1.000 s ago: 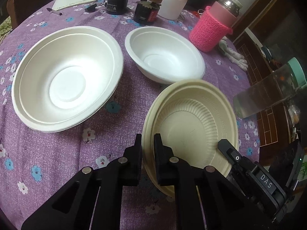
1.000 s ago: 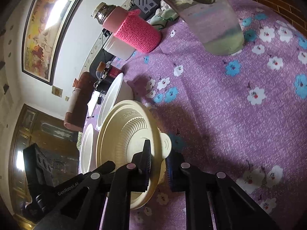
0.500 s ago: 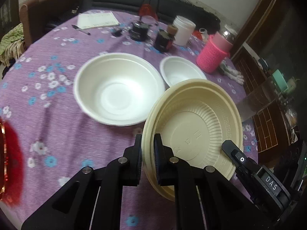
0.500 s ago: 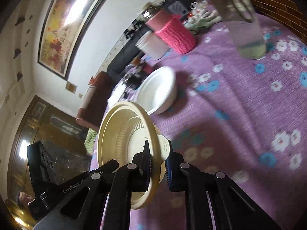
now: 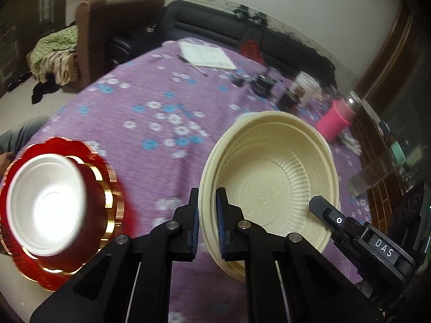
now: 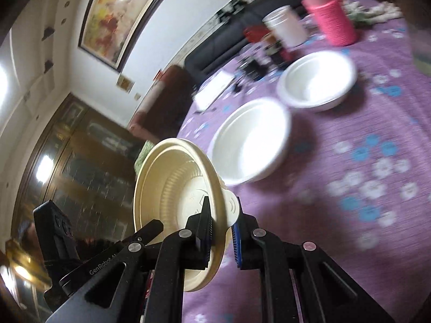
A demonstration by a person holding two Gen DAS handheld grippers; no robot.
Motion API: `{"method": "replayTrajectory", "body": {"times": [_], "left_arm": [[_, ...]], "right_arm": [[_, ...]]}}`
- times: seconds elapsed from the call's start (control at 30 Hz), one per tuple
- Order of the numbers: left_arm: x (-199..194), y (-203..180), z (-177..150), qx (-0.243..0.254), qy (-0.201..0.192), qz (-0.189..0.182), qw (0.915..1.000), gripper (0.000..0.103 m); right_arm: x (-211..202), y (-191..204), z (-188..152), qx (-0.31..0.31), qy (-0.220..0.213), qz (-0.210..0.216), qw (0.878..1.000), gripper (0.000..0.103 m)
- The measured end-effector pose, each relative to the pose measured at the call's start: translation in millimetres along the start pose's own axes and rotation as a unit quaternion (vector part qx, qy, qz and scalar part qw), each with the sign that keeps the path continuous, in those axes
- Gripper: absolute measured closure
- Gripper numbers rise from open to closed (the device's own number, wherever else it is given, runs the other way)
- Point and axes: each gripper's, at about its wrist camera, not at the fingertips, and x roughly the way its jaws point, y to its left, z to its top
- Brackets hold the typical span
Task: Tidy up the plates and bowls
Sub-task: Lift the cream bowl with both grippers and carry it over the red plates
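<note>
While both tongs clench opposite rims, left gripper [image 5: 207, 215] and right gripper [image 6: 222, 231] hold the cream bowl [image 5: 272, 188] tilted above the purple tablecloth [image 5: 161, 113]; white bowl [image 5: 45, 204] sits in red plate [image 5: 115, 215] to its left.

- right gripper [image 6: 222, 231] is pinching the rim of the cream bowl [image 6: 172, 177], holding it tilted up off the purple tablecloth [image 6: 363, 140]
- two white bowls are sitting further back: bigger one [image 6: 250, 140], smaller one [image 6: 317, 80]
- pink knitted bottle [image 6: 332, 18] is standing behind them
</note>
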Motion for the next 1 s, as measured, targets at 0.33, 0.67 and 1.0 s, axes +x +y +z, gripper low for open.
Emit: {"method": "replayTrajectory", "body": {"times": [0.33, 0.67, 1.0], "left_arm": [[-38.8, 96.7, 0.3, -0.054, -0.048, 0.059, 0.9956, 0.094], [-47.3, 159.1, -1.6, -0.074, -0.085, 0.115, 0.9869, 0.094], [-41.5, 185.0, -2.8, -0.083, -0.088, 0.134, 0.9835, 0.094]], "right_arm": [[78.7, 90.9, -42.5, -0.064, 0.082, 0.029, 0.994, 0.091], [142.5, 144.9, -78.3, -0.102, 0.147, 0.035, 0.983, 0.091], [174.9, 164.3, -97.5, -0.115, 0.173, 0.021, 0.978, 0.091]]}}
